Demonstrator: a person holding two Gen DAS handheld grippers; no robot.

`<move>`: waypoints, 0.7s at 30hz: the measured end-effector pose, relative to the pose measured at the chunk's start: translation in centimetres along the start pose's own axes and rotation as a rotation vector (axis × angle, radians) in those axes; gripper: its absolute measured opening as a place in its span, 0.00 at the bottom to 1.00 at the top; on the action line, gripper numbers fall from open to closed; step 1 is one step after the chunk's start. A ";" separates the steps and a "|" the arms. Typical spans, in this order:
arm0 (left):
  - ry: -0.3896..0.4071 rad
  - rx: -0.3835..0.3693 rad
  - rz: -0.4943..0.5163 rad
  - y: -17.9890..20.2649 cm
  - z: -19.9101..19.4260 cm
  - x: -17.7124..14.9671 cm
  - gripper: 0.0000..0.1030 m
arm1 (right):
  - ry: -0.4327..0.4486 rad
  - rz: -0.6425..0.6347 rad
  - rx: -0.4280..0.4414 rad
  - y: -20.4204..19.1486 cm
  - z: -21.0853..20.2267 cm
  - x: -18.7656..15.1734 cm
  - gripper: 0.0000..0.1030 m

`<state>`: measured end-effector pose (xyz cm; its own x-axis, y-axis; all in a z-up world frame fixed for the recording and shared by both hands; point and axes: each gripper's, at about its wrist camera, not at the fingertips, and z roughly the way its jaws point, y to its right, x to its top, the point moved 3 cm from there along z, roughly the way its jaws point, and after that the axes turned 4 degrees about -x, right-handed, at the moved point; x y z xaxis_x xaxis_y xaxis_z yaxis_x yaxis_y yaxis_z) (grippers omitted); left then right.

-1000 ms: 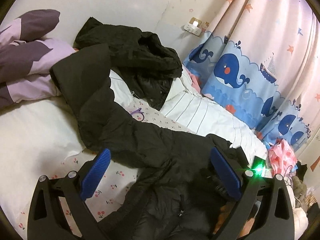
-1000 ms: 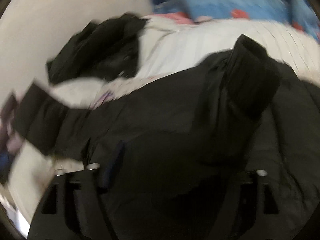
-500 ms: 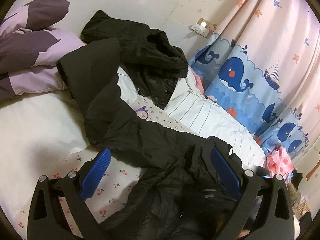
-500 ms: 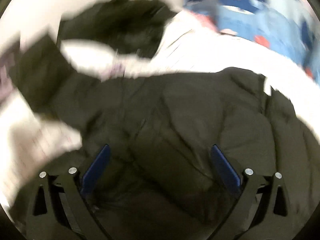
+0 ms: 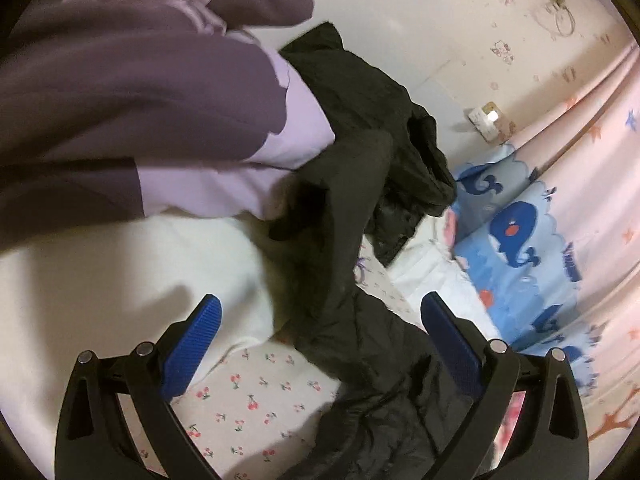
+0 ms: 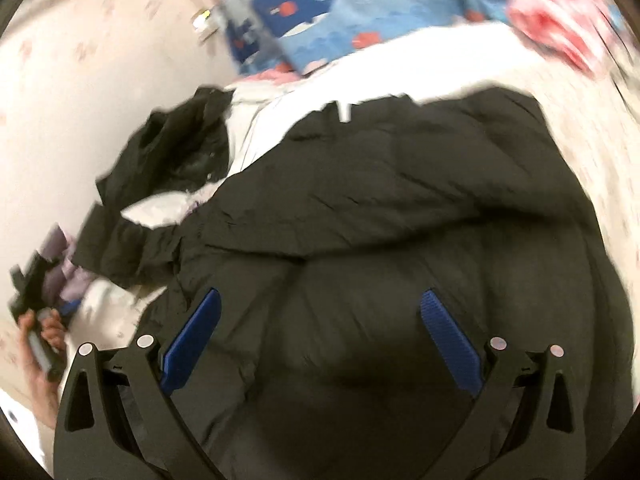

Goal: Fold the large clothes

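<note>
Both claws gape empty, left claw and right claw, above the black coat.

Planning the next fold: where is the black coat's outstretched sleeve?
In the left wrist view, the sleeve runs up the middle, its cuff against the purple pillow.

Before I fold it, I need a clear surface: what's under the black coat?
Cherry-print sheet shows beside the black coat, a white quilt past it. What lies directly beneath is covered.
</note>
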<state>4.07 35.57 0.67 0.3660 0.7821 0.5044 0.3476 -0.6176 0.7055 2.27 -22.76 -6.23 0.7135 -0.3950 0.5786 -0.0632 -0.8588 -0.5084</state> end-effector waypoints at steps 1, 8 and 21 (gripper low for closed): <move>-0.013 -0.020 -0.018 -0.3 0.2 -0.1 0.93 | -0.029 0.048 -0.001 0.5 0.4 0.1 0.94; 0.088 0.077 0.074 1.1 1.6 0.4 0.93 | -0.017 0.006 0.049 -0.5 0.1 0.5 0.94; -0.144 0.140 0.095 3.0 10.9 5.1 0.20 | -0.017 0.058 0.110 -1.3 0.7 1.0 0.94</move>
<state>16.36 36.78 -0.10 0.5187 0.7062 0.4819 0.4182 -0.7012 0.5775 3.52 -21.78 -5.45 0.7229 -0.4368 0.5354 -0.0286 -0.7932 -0.6083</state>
